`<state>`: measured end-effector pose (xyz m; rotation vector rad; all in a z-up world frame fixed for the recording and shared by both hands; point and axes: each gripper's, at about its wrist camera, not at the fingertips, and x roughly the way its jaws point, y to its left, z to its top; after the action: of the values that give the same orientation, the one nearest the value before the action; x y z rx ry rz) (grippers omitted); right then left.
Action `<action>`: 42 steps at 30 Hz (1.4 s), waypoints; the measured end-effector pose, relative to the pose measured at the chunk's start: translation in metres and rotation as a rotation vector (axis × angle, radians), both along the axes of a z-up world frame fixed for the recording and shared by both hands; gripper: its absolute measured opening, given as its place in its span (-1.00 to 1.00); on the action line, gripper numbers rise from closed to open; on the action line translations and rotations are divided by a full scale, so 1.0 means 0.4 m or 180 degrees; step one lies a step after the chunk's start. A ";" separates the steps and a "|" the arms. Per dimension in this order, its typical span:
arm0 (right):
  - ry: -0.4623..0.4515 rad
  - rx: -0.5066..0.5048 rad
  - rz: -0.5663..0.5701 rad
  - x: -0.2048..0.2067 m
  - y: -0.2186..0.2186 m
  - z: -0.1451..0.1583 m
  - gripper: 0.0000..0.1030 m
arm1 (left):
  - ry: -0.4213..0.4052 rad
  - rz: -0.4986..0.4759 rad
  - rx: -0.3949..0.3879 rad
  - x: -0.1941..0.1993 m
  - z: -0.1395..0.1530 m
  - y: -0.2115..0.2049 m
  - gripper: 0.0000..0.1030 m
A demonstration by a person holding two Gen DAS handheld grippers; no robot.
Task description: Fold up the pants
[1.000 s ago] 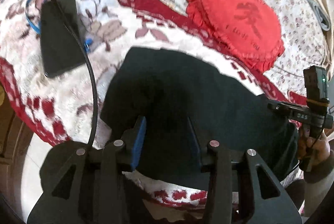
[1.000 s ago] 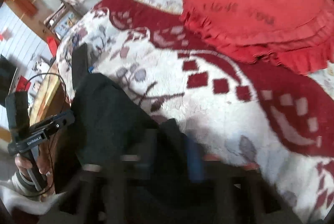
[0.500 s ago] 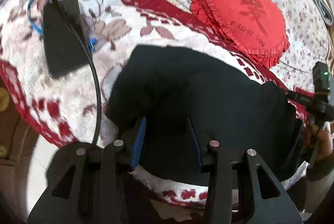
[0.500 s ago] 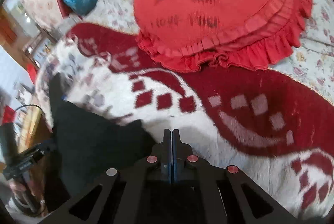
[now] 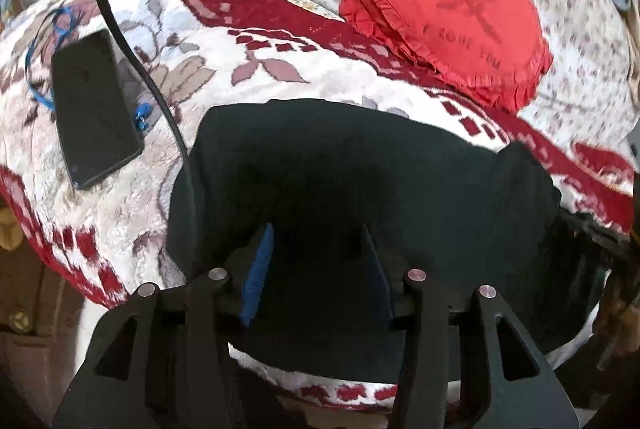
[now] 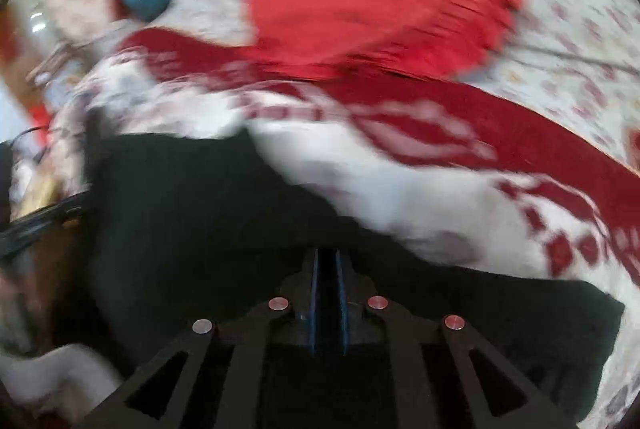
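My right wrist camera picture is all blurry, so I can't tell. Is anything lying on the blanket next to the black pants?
Observer: Yes. A black phone lies flat on the blanket, beside the pants but not touching them.
Operator: Is the other hand-held gripper squeezing the pants?
Observer: No. The left hand-held gripper has its jaws opening, and the pants cloth lies between them.

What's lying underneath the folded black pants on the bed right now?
The folded black pants rest on a fluffy white blanket with dark red patterns, which shows all around them. Whatever lies directly beneath the fabric is covered and cannot be seen.
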<state>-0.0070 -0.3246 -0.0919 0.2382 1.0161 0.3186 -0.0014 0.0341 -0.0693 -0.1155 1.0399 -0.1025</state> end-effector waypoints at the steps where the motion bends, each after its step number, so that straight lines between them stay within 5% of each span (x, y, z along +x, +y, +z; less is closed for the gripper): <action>1: 0.0025 0.0114 -0.0078 -0.002 -0.023 0.010 -0.93 | -0.0002 -0.0014 0.0027 -0.001 0.006 -0.005 -0.13; 5: -0.0275 -0.0108 -0.0286 -0.080 -0.115 0.106 -0.85 | -0.0164 -0.0145 -0.0174 -0.009 0.067 -0.030 -0.06; 6: -0.0286 -0.0153 -0.0351 -0.100 -0.141 0.117 -0.73 | -0.0204 -0.0186 -0.0171 -0.009 0.078 -0.044 -0.06; 9: -0.0183 -0.0406 -0.0650 -0.175 -0.237 0.125 0.08 | -0.0261 -0.0388 -0.0211 -0.001 0.099 -0.104 -0.06; 10: -0.0143 -0.0455 -0.0737 -0.200 -0.266 0.118 0.09 | -0.0260 -0.0473 -0.0226 0.001 0.100 -0.127 -0.05; 17: 0.0049 -0.0328 -0.0975 -0.235 -0.344 0.052 0.09 | -0.0135 -0.1091 -0.0164 0.022 0.064 -0.337 -0.05; 25: -0.0126 -0.0433 -0.0827 -0.209 -0.307 0.062 0.05 | -0.0045 -0.1342 -0.0072 0.030 0.040 -0.453 -0.05; 26: -0.0102 -0.0432 -0.0797 -0.196 -0.304 0.051 0.00 | -0.0029 -0.1341 -0.0076 0.034 0.035 -0.459 -0.05; 28: -0.0029 -0.0287 -0.0746 -0.171 -0.301 0.024 -0.53 | -0.0008 -0.1322 -0.0069 0.033 0.028 -0.464 -0.05; 31: -0.0064 -0.0424 -0.0679 -0.161 -0.281 0.028 -0.83 | 0.0017 -0.1282 -0.0095 0.036 0.028 -0.463 -0.05; 37: -0.0289 -0.0746 -0.0766 -0.184 -0.302 0.116 -0.87 | -0.0108 -0.1262 -0.0144 0.041 0.060 -0.470 -0.05; 42: 0.0061 -0.0888 -0.0825 -0.146 -0.309 0.026 -0.87 | -0.0033 -0.1231 -0.0117 0.063 0.014 -0.507 -0.05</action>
<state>-0.0655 -0.4484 -0.0816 0.1178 1.0226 -0.0616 0.0239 -0.1686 -0.0635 0.0545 1.0402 -0.4722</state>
